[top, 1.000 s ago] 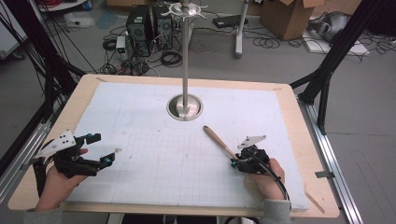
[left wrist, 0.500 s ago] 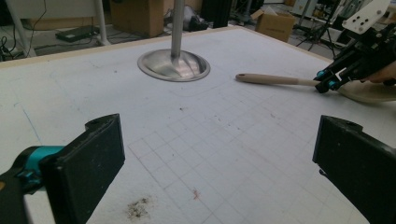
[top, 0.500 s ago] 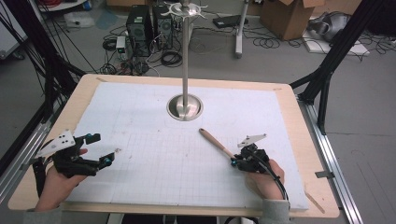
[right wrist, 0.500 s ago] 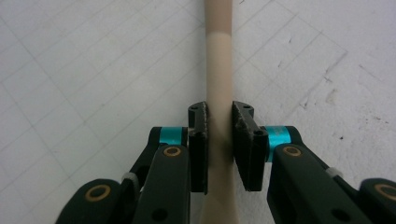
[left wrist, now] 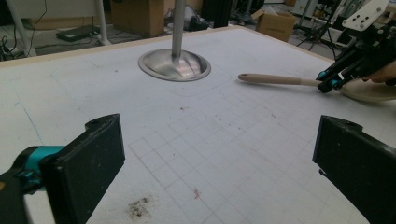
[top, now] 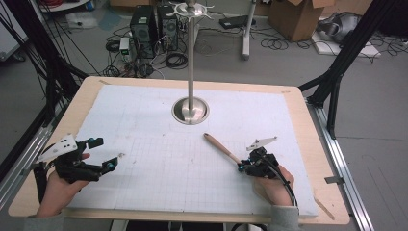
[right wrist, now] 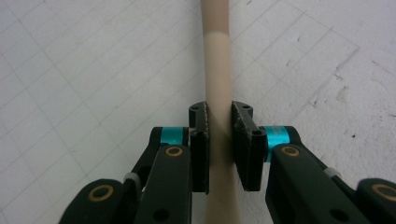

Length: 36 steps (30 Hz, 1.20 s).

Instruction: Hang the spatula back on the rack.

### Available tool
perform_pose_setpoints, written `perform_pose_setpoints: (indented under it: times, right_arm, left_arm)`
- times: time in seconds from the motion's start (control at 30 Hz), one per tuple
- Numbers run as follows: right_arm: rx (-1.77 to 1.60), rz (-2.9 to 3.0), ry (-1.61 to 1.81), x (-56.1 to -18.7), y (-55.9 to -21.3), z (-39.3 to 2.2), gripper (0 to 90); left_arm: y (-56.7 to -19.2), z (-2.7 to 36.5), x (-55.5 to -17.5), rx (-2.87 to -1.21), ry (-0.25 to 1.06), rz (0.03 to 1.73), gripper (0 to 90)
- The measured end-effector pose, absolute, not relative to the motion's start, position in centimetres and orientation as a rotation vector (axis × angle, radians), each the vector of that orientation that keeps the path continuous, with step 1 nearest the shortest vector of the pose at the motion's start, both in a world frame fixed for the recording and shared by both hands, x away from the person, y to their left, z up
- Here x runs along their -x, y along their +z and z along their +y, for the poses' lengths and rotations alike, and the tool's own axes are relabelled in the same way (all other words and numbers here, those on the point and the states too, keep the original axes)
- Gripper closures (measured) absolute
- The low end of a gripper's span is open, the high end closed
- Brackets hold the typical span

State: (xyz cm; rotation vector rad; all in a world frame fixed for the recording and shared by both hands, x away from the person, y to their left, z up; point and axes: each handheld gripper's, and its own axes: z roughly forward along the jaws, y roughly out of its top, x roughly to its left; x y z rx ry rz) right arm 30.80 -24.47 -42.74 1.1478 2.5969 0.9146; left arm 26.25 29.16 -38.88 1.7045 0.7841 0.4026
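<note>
A wooden stick (top: 221, 149) with a darker rounded tip lies low over the white gridded mat (top: 144, 125), pointing toward the metal stand. My right gripper (top: 242, 166) is shut on its near end; in the right gripper view the pale stick (right wrist: 218, 60) runs straight up from between the closed jaws of my right gripper (right wrist: 219, 112). My left gripper (top: 106, 154) rests at the mat's left edge, open and holding nothing. In the left gripper view, my left gripper (left wrist: 217, 140) has its jaws wide apart, and the stick (left wrist: 275, 80) shows far right.
A tall metal pole on a round dished base (top: 191, 111) stands at the mat's far middle; the base (left wrist: 173, 65) shows ahead of my left gripper. The wooden table rim (top: 91, 91) frames the mat. Boxes, cables and computers sit on the floor beyond.
My right gripper has shifted slightly left and toward me with the stick, so the stick's tip sits a little further left. The left gripper has not moved.
</note>
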Motion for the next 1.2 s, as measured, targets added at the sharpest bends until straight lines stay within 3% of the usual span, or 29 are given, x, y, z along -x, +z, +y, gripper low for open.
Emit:
perform_pose_setpoints:
  times: [0.7,1.2]
  right_arm:
    - [-1.101,2.537,1.144,-30.4,-40.3,-25.5,78.7]
    - [-1.056,2.458,1.239,-31.4,-36.0,-26.2,78.7]
  left_arm:
    - [-38.7,29.1,-26.1,-1.697,0.4,0.777,2.6]
    - [-38.7,29.1,-26.2,-1.693,0.397,0.778,2.6]
